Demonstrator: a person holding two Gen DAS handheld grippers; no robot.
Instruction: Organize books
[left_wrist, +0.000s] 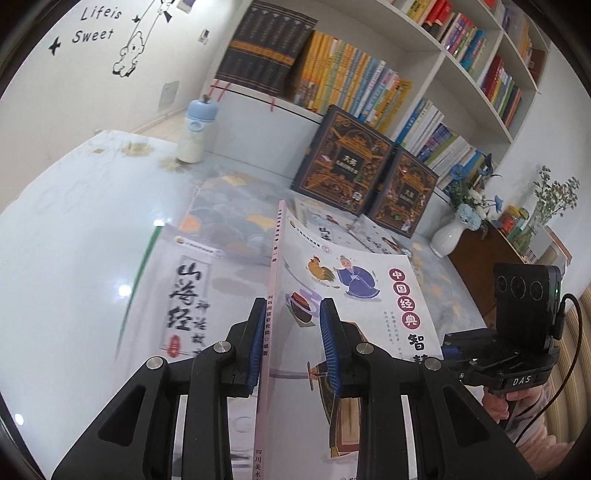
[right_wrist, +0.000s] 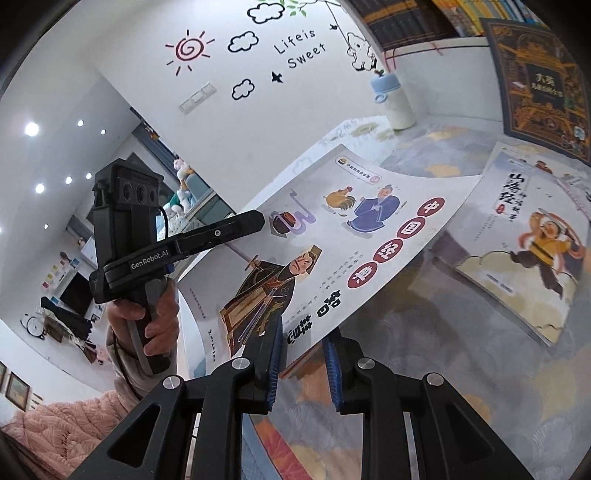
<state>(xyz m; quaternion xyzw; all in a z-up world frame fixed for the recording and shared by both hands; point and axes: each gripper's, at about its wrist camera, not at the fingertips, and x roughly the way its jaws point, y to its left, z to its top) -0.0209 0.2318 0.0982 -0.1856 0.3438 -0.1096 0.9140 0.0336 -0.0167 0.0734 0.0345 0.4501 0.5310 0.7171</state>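
White shelving (left_wrist: 439, 62) fills the upper right of the left wrist view, packed with upright books, dark volumes at the left end and yellow and blue spines beside them. Below it spreads the pale glossy table (left_wrist: 74, 240), taking up most of the left and centre of that frame, with a patterned grey-blue mat (right_wrist: 424, 332) laid over its middle. Two dark ornate boxed books (left_wrist: 343, 158) lean upright against the base of the shelving, just above the frame's centre.

At the centre of both views is the picture book with the rooster cover (left_wrist: 351, 280), raised off the table and tilted. The left gripper (left_wrist: 291, 343) is pinching it at the spine edge, blue pads pressed on either side of the thin book. The right gripper (right_wrist: 304, 365) is pinching the same book at the edge opposite the spine, low in the right wrist frame, one finger over the cover and one under it.

Another thin book with brush-lettered title (left_wrist: 192, 291) lies flat on the table, left of the raised spine in the left wrist view. A further one showing a leaping figure (right_wrist: 532, 240) lies flat on the mat at the right of the right wrist view.

Smaller things: a white vase of blue flowers (left_wrist: 448, 234) at the right edge, and a blue-capped bottle (left_wrist: 195, 133) standing at upper left.
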